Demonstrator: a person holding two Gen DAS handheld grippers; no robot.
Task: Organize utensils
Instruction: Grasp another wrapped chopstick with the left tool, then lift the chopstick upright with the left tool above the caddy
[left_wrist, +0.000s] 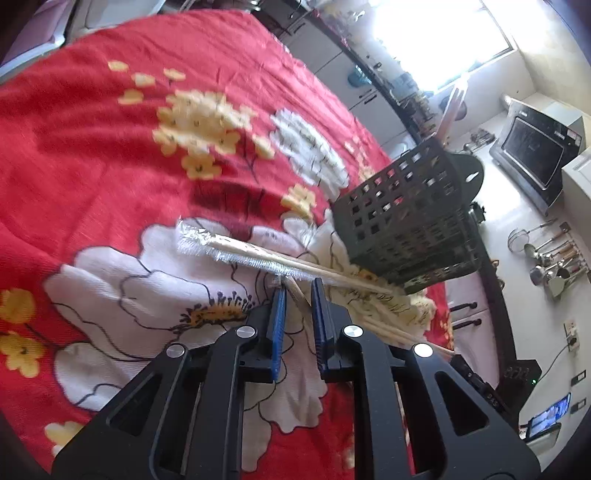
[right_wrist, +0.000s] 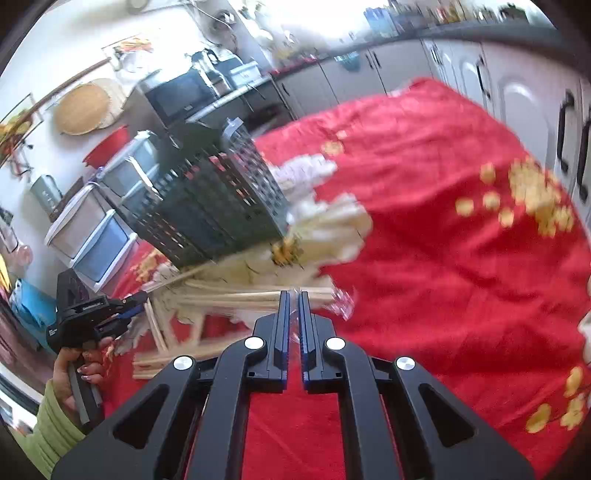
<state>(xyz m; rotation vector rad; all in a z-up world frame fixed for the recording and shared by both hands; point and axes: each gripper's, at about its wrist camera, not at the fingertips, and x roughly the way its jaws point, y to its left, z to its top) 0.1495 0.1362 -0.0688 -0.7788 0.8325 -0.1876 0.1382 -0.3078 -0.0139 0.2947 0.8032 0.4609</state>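
Note:
A dark perforated utensil basket (left_wrist: 410, 218) stands on the red floral tablecloth (left_wrist: 110, 155), with a pink-white utensil sticking out of its top. Wrapped wooden chopsticks (left_wrist: 258, 254) lie in front of it, with more loose pairs beside them. My left gripper (left_wrist: 299, 291) is over the chopsticks, jaws slightly apart around one stick (left_wrist: 297, 293). In the right wrist view the basket (right_wrist: 218, 203) is ahead left and the chopsticks (right_wrist: 236, 299) lie below it. My right gripper (right_wrist: 294, 295) is nearly shut on the clear wrapper end of a chopstick pair. The left gripper (right_wrist: 136, 306) shows at left.
Kitchen counters, white cabinets (right_wrist: 517, 99) and a microwave (left_wrist: 535, 155) surround the table. Storage drawers (right_wrist: 96, 229) stand beyond the table's left edge. Metal ladles and strainers (left_wrist: 550, 258) hang on the wall. The cloth stretches bare to the right (right_wrist: 461, 258).

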